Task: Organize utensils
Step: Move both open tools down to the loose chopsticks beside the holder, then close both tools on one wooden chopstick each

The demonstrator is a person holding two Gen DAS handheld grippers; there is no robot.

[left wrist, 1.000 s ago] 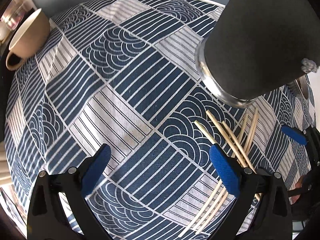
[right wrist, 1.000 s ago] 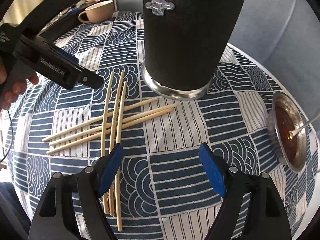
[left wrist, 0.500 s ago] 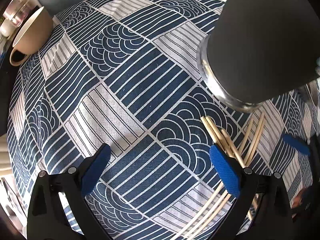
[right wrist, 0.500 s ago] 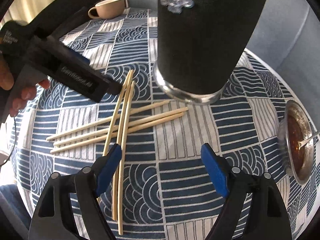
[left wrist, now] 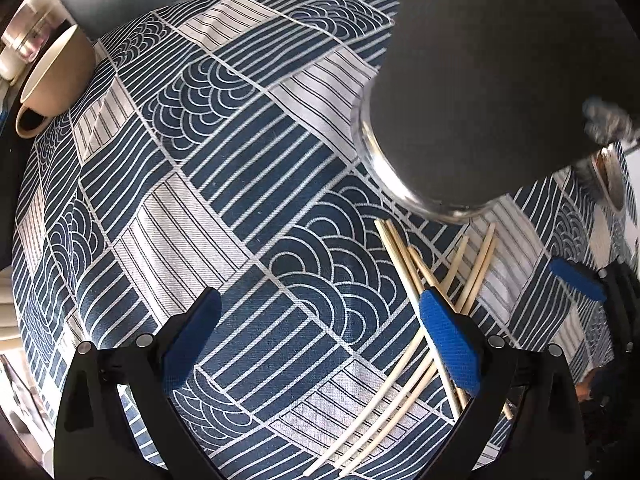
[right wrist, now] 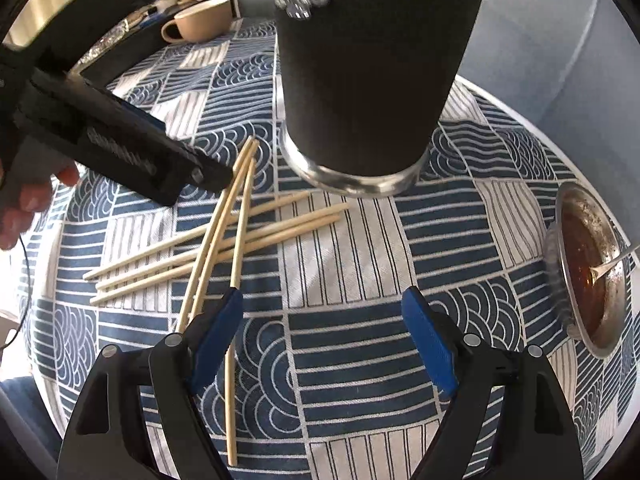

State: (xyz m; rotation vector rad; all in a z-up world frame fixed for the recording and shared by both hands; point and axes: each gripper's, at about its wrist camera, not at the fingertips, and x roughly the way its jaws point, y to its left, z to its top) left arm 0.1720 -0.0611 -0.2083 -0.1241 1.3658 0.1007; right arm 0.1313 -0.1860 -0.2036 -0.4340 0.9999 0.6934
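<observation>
A blue patterned cloth covered the table [right wrist: 360,264]. Six chopsticks [right wrist: 224,236] lay crossed just beside the black cup [right wrist: 376,64]. Both the left hand-held gripper [left wrist: 320,344] and right hand-held gripper [right wrist: 324,332] hung wide open, empty. Gathering had barely begun; next, I judged, one must close on a stick.

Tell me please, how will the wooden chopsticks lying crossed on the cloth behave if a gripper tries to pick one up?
The chopsticks look thin, straight and stiff, so one should lift without bending. They are probably light. Since they lie crossed in a pile on the patterned tablecloth, lifting one may drag or shift the others. Their slim, smooth shape could slip or pivot between the fingers.
</observation>
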